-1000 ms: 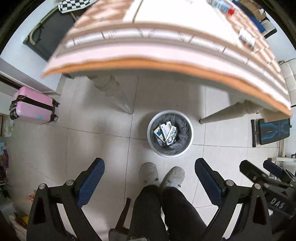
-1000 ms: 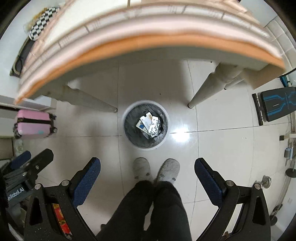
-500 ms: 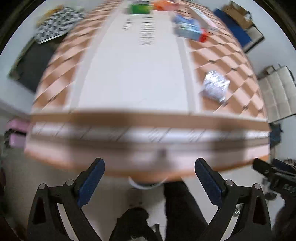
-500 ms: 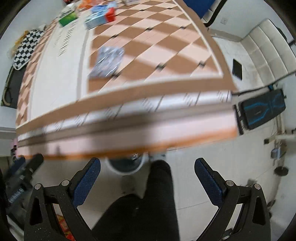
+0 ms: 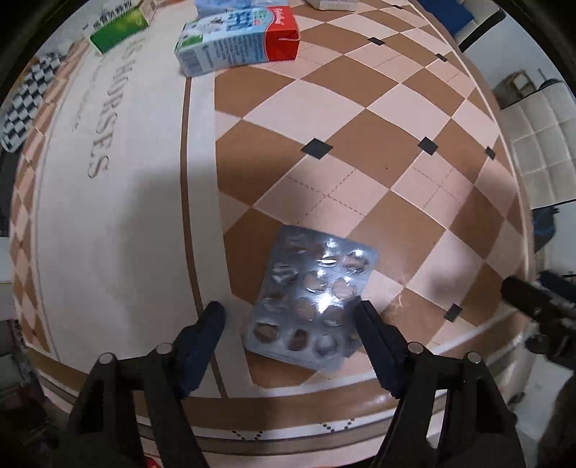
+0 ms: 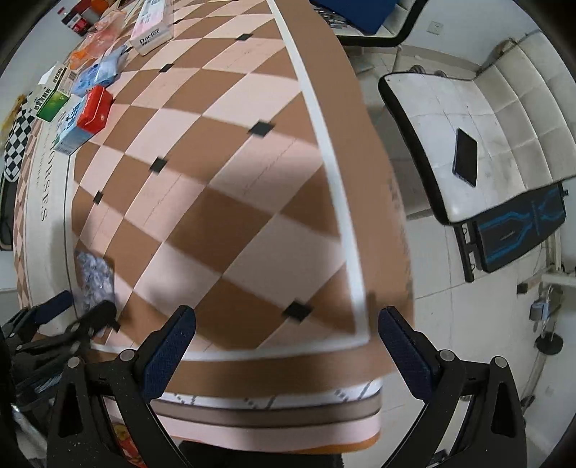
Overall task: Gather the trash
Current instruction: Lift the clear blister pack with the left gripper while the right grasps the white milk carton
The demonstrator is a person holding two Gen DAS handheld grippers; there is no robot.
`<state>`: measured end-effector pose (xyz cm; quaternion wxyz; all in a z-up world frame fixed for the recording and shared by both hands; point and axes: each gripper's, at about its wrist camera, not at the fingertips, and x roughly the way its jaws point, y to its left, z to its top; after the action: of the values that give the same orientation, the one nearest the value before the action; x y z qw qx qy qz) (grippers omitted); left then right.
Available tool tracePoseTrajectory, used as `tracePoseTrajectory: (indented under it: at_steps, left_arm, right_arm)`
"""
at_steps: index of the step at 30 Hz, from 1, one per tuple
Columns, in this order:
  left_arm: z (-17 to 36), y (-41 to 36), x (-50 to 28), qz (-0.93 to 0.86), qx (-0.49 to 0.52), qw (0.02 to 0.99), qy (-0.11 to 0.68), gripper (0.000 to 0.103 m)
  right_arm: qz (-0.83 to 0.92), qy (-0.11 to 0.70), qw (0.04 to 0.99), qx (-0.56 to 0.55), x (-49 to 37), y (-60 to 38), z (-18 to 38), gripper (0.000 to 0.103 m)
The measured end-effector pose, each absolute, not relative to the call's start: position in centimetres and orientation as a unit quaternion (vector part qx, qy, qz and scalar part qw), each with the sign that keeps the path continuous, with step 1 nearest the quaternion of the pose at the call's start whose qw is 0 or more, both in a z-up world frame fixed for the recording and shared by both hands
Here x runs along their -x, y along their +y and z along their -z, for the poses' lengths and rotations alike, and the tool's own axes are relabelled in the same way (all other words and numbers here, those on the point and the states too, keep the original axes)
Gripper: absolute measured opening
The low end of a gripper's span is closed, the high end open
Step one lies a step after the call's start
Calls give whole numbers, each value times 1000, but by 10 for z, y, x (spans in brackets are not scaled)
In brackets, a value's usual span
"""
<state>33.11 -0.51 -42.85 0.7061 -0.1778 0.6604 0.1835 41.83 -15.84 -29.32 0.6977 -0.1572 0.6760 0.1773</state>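
Left gripper [image 5: 289, 316] closing around the pill pack [image 5: 311, 300]

Its jaws have just been narrowing, astride the pack near the table [image 5: 126, 216] edge, apparently not yet pinching. Best to press low and squarely so the foil doesn't slip. Right gripper [image 6: 286, 333] hangs wide, empty.

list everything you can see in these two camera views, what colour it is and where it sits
Blister pack: one, silver, near table edge, between the left jaws.
Milk carton: one, blue-white with red end, lying at the far side.
Green box: one, green-white, left of the carton.
Doctor box: one, pink-white, far end.
Tablecloth: one, brown-and-peach check with a white panel.
Phone: one, dark, on the white seat beside the table.
Bench pad: one, black with blue lines, on the floor.
Left gripper: jaws have just been closing; right pad at the pack's edge, left pad apart.
Right gripper: open, empty, over the table corner.
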Motion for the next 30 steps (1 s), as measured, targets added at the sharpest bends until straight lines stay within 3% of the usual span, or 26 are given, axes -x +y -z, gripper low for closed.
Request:
tracePoseTrajectory:
  at_steps: [1, 5, 13, 20, 30]
  left_arm:
    - [428, -9, -332, -181, 176, 710, 658, 62]
    - [426, -16, -330, -207, 183, 705, 654, 51]
    - [408, 58, -288, -320, 251, 680, 610, 51]
    - [396, 138, -245, -428, 332, 639, 546, 51]
    - [405, 170, -236, -463, 380, 610, 519, 51]
  right_arm:
    - [-180, 676, 697, 159, -419, -159, 293, 102]
    - [-192, 678, 690, 164, -430, -153, 291, 102]
    - [-281, 661, 663, 210, -432, -87, 264, 102]
    - [-392, 570, 614, 381, -425, 60, 242, 102]
    - [-425, 438, 475, 634, -402, 189, 295, 98]
